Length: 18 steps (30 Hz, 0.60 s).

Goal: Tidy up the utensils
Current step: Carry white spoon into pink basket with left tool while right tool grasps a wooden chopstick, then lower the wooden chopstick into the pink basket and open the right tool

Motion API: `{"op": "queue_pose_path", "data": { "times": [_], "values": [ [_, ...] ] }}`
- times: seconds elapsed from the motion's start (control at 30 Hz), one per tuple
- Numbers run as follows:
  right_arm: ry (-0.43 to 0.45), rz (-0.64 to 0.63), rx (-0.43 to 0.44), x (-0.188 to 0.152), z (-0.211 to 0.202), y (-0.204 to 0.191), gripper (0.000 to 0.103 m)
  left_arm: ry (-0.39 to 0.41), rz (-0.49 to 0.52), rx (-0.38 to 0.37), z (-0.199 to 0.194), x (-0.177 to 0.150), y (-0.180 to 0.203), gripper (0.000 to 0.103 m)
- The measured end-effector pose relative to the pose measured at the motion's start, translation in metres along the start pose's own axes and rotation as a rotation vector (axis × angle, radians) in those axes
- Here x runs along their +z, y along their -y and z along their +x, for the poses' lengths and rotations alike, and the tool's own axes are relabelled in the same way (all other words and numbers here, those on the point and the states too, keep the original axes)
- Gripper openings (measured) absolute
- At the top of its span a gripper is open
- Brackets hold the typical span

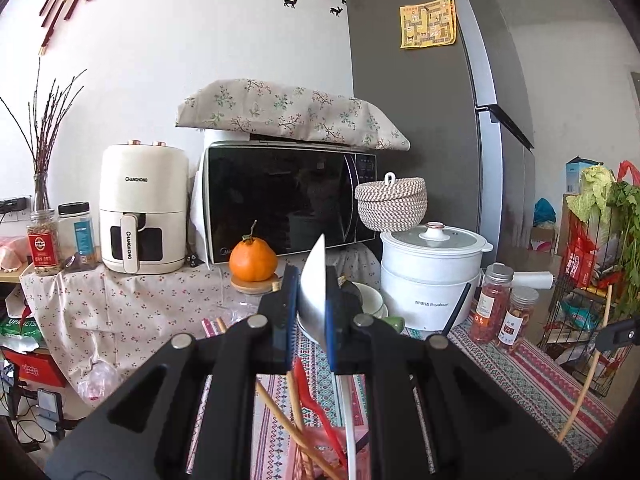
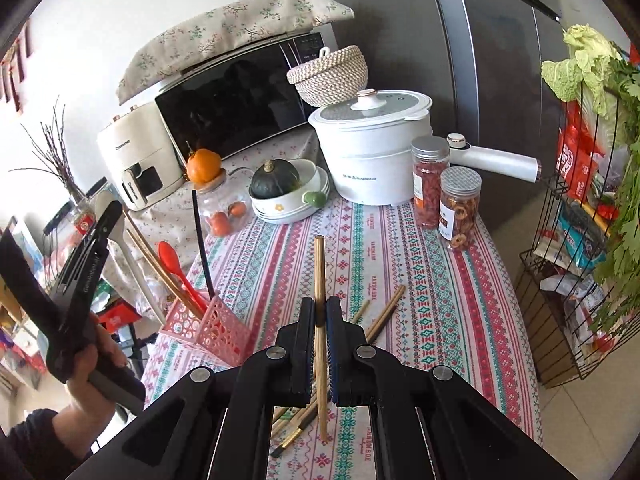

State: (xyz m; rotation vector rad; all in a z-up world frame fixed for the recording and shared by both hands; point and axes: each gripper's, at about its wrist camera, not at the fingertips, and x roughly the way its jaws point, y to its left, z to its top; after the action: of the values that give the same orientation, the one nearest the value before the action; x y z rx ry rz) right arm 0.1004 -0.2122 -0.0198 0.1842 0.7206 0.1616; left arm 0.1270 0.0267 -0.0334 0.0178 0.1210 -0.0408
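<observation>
- Target container: the pink perforated plastic utensil basket [image 2: 208,330] stands on the striped patterned tablecloth [image 2: 420,280], at the table's left edge in the right wrist view. It lies to the left of the right gripper [image 2: 319,314] and slightly nearer the camera than the fingertips.
- Basket contents: a red plastic spoon [image 2: 176,264], a pair of wooden chopsticks [image 2: 160,264] and a black straight rod [image 2: 202,248], all standing tilted, upper ends leaning away from the camera.
- Right gripper state: clenched on a single light wooden chopstick [image 2: 320,276]. The chopstick's long axis runs nearly upright between the pads; its top end rises clear above the fingertips and its lower end hangs close over the cloth. Contact with the cloth cannot be determined.
- Left gripper [image 1: 312,300] state: clamped on the white long-handled plastic spoon [image 1: 314,280]. The bowl projects above the fingertips; the handle runs down towards the basket. Whether its lower end is already inside cannot be determined.
- Relative reach: the left gripper, held by the person's hand [image 2: 94,364], is directly beside the basket; the right gripper is further off.
- Judgement: the held chopstick requires a leftward transfer, axis kept near vertical, lower end first into the basket opening.
- Remaining items: loose wooden chopsticks [image 2: 384,312] lie flat on the cloth, just beyond and under the right gripper.
</observation>
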Motion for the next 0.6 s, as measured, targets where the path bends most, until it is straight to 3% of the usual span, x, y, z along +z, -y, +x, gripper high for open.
{"op": "queue_pose_path", "data": {
  "times": [0.2,0.33,0.5,0.6],
  "values": [
    [0.028,-0.017,0.017,0.004,0.000,-0.013,0.005,-0.053,0.032,0.007,0.009,-0.016,0.003,0.014],
    [0.045,-0.025,0.047,0.006,-0.006,-0.023,0.005,-0.153,-0.023,0.007,0.010,-0.011,-0.007,0.035],
    [0.086,-0.038,0.082,0.011,-0.021,-0.035,0.005,-0.252,-0.114,0.022,-0.007,0.002,-0.025,0.049],
    [0.117,-0.037,0.109,0.018,-0.031,-0.045,0.005,-0.367,-0.163,0.022,-0.016,0.006,-0.035,0.059]
  ]
}}
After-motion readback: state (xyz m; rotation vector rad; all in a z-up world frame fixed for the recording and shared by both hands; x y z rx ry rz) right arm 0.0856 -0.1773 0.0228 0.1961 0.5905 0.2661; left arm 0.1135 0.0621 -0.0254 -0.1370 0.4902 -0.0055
